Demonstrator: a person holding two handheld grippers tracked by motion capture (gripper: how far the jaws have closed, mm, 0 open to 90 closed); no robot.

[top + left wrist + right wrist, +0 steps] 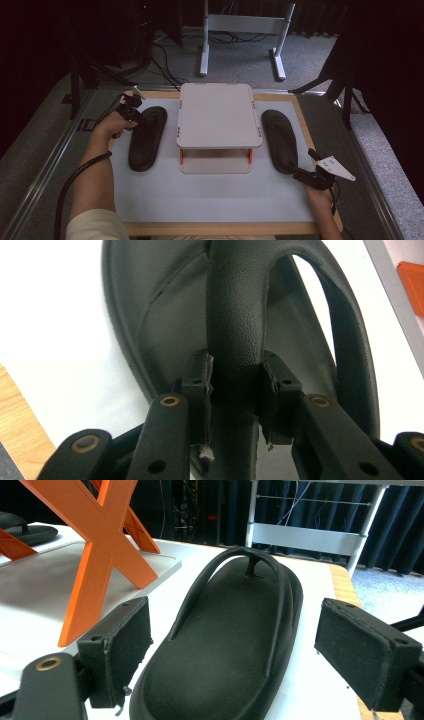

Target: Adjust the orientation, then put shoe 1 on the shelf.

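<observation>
Tabletop (215, 200) covered by a white sheet is framed with wooden edges. At its middle, toward the far edge, a white two-tier rack (219, 115) with orange supports is set. Two black sandals are laid on either side of the rack, lengthwise from far edge to near edge: the left sandal (147, 138) toward the left edge, the right sandal (280, 141) toward the right edge.

The left gripper (131, 111) is held at the far end of the left sandal, near the far left corner. In the left gripper view its jaws are seen closed narrowly on the sandal's strap (235, 315), with the pads (197, 377) pressed against both sides of the strap just above the sole.

The right gripper (304, 175) is held at the near end of the right sandal, by the right edge. In the right gripper view its jaws are spread wide, with the heel end of the sandal (225, 645) lying between the pads (122, 645) and touched by neither.
</observation>
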